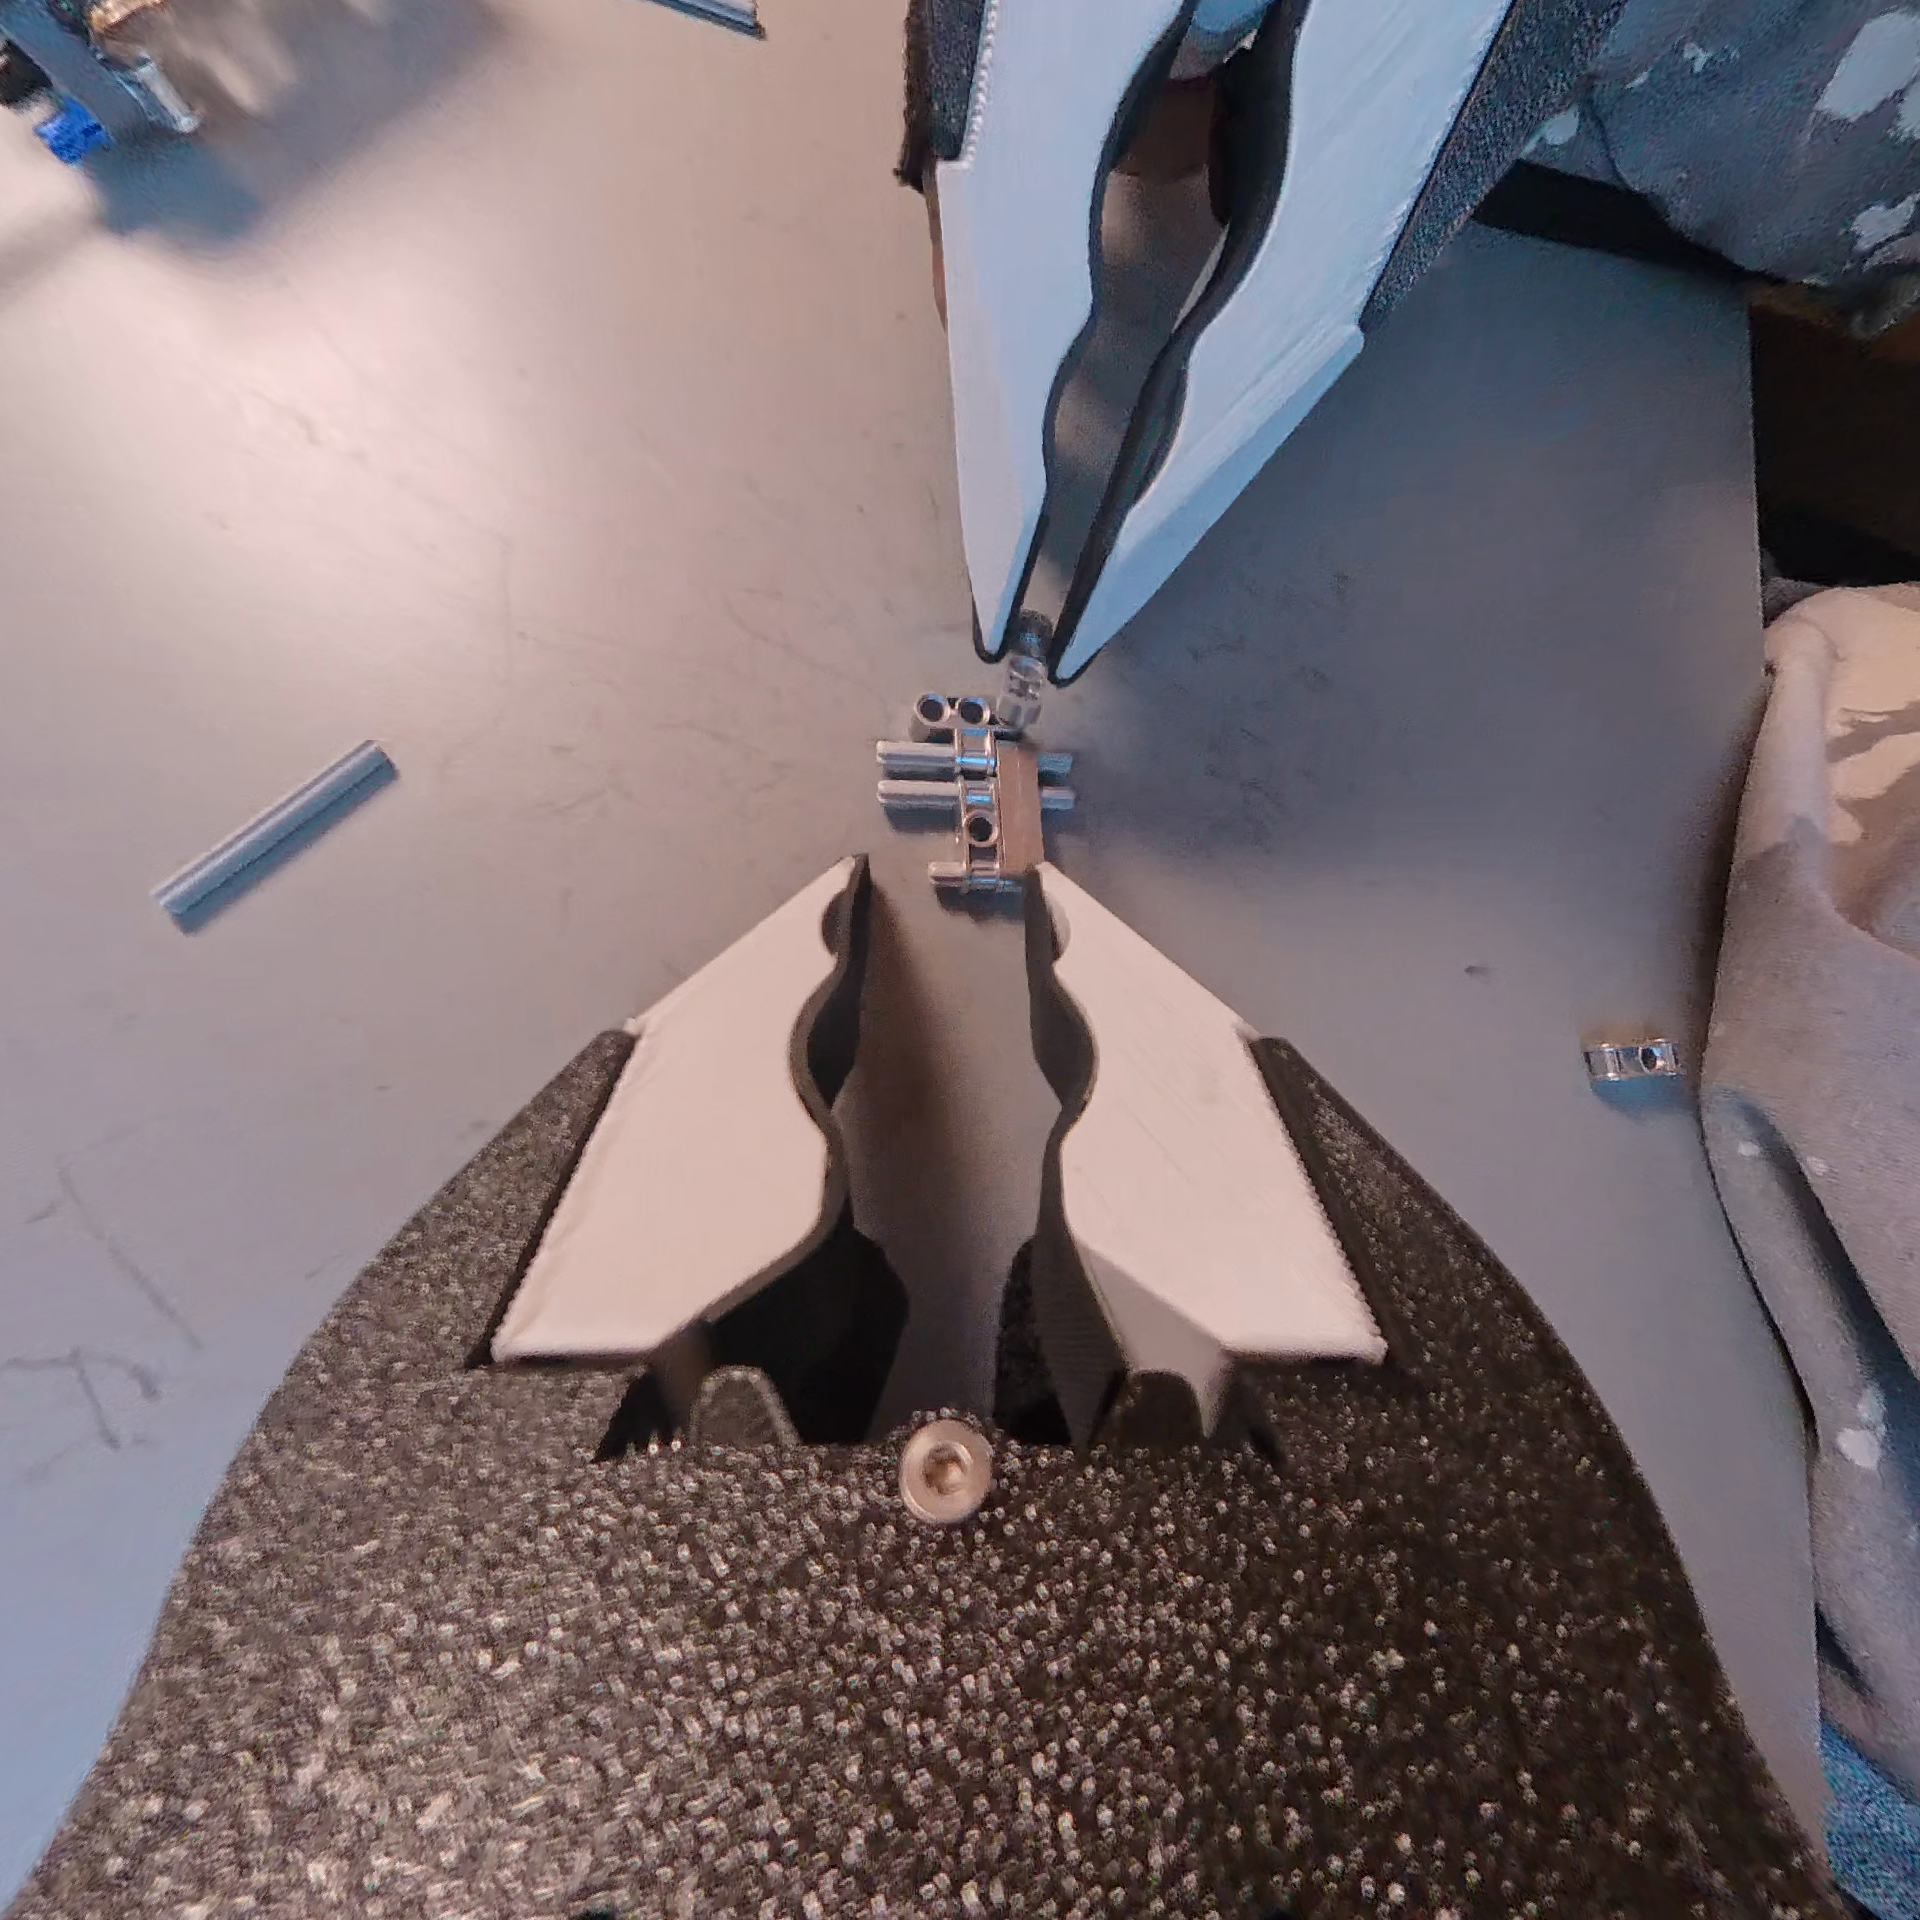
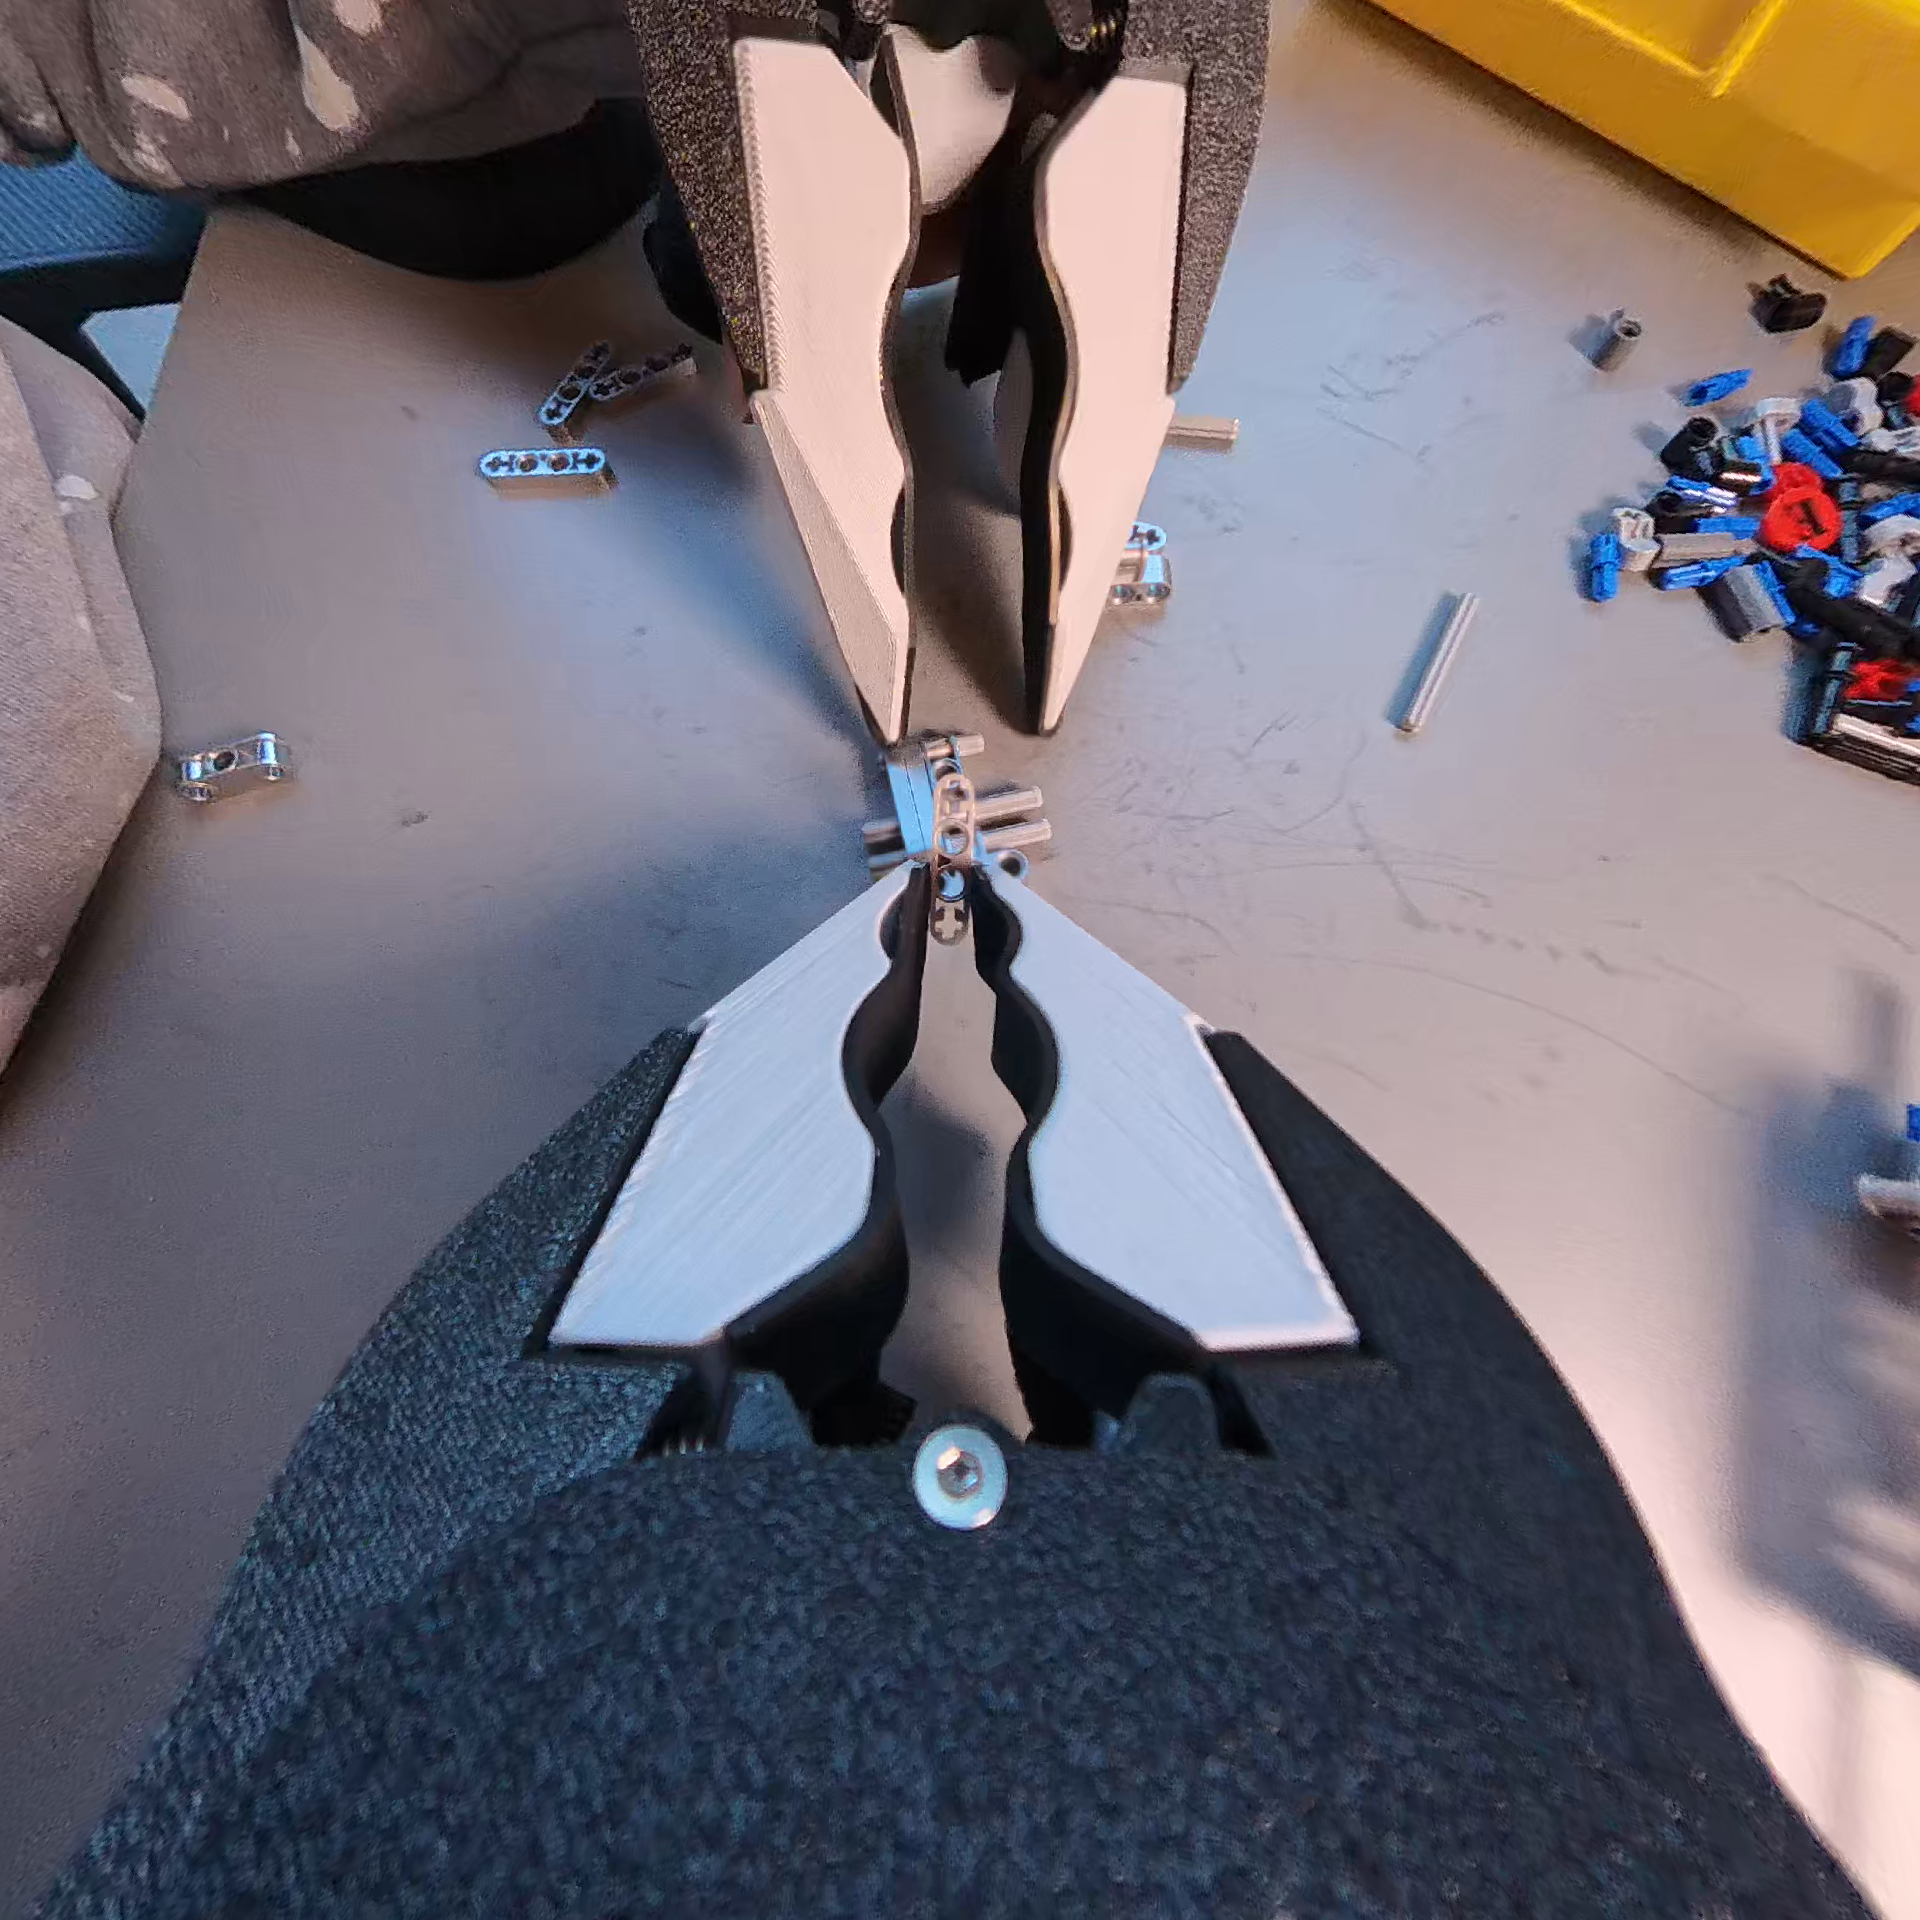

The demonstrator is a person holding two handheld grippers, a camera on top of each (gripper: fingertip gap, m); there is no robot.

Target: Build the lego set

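I am working over a grey table (image 2: 416, 1039) scuffed with fine scratches. A yellow bin (image 2: 1704, 114) is sitting at its far right corner, and below that a heap of blue, black and red building pieces (image 2: 1787, 540) is lying loose. My left tongs (image 1: 948, 883) are standing apart at a middling width, gripping nothing; the right fingertip (image 1: 1042, 894) is just touching the near end of a small grey assembly (image 1: 971, 800) of beams and cross axles, which is resting on the table between my two tools. My right tongs (image 2: 948, 904) are pinched narrow on a thin grey beam (image 2: 951, 883) at the assembly's far end. A loose grey axle (image 1: 272, 826) is lying well off to the left, and a small grey connector (image 1: 1633, 1060) is lying near the cloth at the right edge.
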